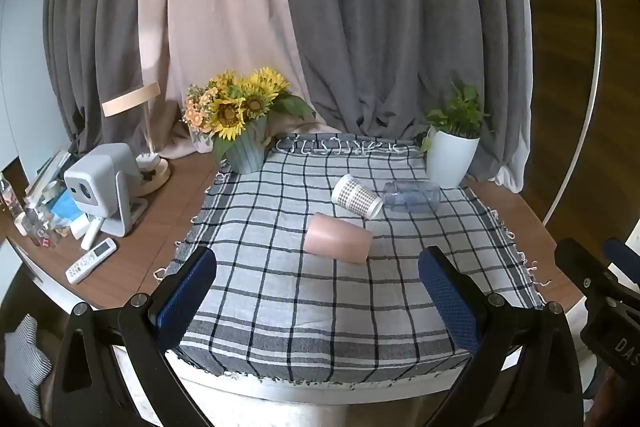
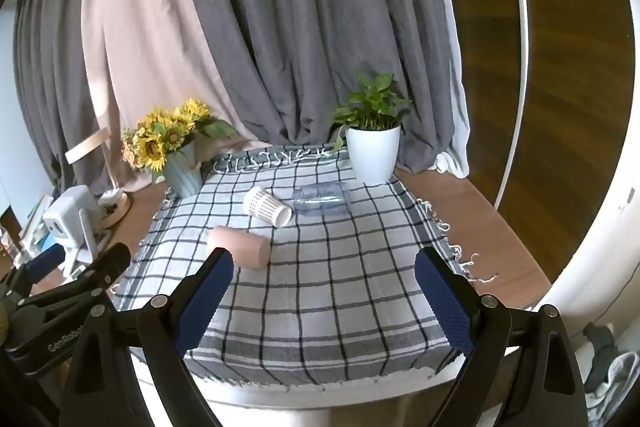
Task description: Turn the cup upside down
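Three cups lie on their sides on the checked cloth (image 1: pixel 320 307) that covers the middle of the worktop (image 1: pixel 160 223). The pink cup (image 1: pixel 337 237) is nearest, with its mouth turned to the right. Just behind it lies the white cup with a dotted pattern (image 1: pixel 356 195), its mouth also to the right and close to the clear plastic cup (image 1: pixel 412 197), which lies beside the white plant pot (image 1: pixel 450 157).

The left hand-held gripper (image 1: pixel 318 295) hangs above the near part of the cloth with its blue-padded fingers spread wide and nothing between them; the pink cup is ahead of it, apart from both pads. The right hand-held gripper (image 2: pixel 324 295) is likewise spread wide and empty, its left pad (image 2: pixel 204 299) in front of the pink cup's near side in that view, though I cannot tell whether they touch.

A vase of sunflowers (image 1: pixel 240 123) stands at the cloth's far left corner. A small grey projector (image 1: pixel 102 183) and a white remote (image 1: pixel 91 261) sit on the bare wood to the left
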Tool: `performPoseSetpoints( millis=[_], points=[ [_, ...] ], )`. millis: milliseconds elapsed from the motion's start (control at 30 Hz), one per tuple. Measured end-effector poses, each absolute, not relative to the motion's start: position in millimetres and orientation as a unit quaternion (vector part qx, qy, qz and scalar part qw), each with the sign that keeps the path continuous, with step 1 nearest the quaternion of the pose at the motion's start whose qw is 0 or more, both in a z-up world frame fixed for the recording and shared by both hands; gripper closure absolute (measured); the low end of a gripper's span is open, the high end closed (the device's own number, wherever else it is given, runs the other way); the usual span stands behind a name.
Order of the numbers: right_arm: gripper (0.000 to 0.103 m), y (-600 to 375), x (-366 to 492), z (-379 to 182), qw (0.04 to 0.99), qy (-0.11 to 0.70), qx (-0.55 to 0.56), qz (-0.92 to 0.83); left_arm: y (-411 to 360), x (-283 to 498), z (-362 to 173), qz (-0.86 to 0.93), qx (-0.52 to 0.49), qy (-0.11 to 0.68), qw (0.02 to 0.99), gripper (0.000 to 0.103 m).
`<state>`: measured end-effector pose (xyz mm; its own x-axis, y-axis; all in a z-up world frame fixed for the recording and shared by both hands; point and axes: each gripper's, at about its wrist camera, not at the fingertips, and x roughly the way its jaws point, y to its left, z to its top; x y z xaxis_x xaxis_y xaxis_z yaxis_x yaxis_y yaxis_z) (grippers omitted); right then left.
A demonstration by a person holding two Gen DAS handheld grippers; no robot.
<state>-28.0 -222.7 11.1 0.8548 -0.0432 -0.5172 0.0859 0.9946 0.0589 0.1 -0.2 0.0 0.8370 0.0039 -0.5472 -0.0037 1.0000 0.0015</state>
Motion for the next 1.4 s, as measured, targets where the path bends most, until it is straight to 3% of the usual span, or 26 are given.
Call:
performPoseSetpoints(
  millis=[1400],
  points=[
    [0.011, -216.5, -26.1, 8.7, 0.963, 0.262, 0.049, -0.032, -5.2, 1.9, 1.1, -0.007, -0.004, 0.278, 0.961, 0.000]
  ],
)
